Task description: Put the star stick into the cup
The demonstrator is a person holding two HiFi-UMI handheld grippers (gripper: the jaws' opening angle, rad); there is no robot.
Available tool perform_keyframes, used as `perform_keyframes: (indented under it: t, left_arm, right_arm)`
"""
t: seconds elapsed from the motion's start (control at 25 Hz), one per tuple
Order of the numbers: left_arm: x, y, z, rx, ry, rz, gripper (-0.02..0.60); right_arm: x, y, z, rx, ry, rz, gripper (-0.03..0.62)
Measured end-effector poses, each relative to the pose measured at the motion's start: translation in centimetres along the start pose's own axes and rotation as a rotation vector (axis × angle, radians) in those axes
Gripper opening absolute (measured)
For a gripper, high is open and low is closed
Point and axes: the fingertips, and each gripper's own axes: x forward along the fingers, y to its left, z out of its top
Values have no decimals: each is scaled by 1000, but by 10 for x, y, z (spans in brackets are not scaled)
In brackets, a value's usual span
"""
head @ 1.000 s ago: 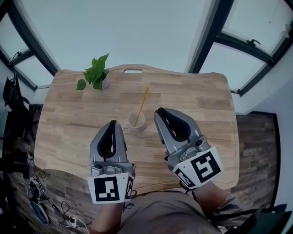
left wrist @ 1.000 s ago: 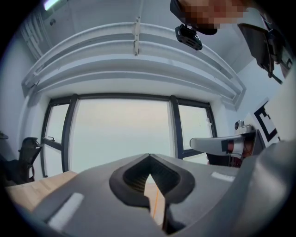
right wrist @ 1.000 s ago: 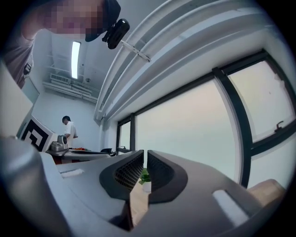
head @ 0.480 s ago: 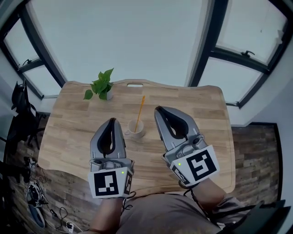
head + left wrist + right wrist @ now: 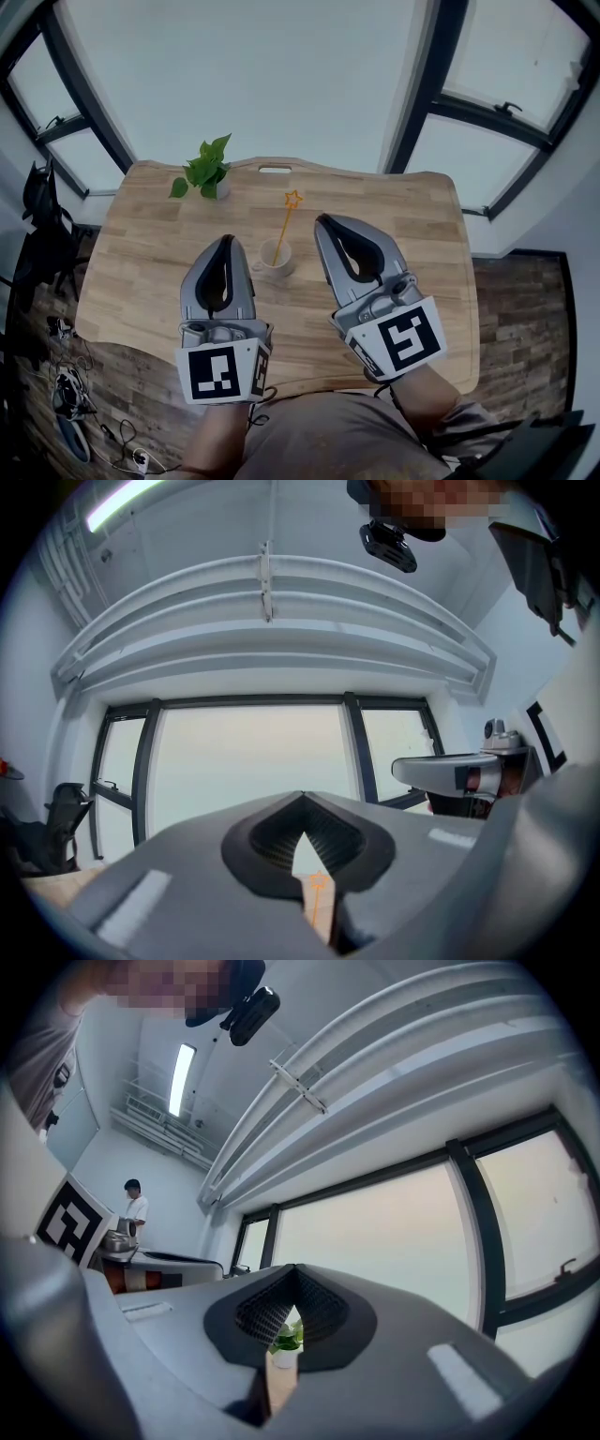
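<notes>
A white cup stands on the wooden table between my two grippers. An orange stick with a star on top stands in the cup and leans to the right. My left gripper is shut and empty, just left of the cup. My right gripper is shut and empty, right of the cup. In the left gripper view the star stick shows through the gap behind the closed jaw tips. Neither gripper touches the cup or the stick.
A small potted green plant stands at the table's far left; the plant also shows in the right gripper view. A handle slot is cut in the far edge. Cables lie on the floor at the left. Large windows lie beyond.
The view has tilted up a little, so the table sits lower and smaller. The star tip of the stick now shows clearly. Both grippers have kept their places beside the cup.
</notes>
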Motion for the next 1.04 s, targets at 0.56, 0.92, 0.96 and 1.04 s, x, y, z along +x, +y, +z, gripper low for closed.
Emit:
perform_keyframes:
  t: [0.56, 0.92, 0.96, 1.04]
  left_arm:
    - [4, 0, -2, 8, 7, -3, 0]
    - [6, -1, -4, 6, 11, -2, 2]
    - [7, -1, -4, 6, 12, -3, 2]
    - [8, -2, -5, 6, 14, -4, 0]
  right_arm:
    - [2, -3, -7, 16, -2, -9, 25]
    - [2, -5, -10, 21, 2, -10, 25]
    - [2, -6, -10, 21, 4, -12, 25]
    - [2, -8, -12, 22, 7, -16, 25]
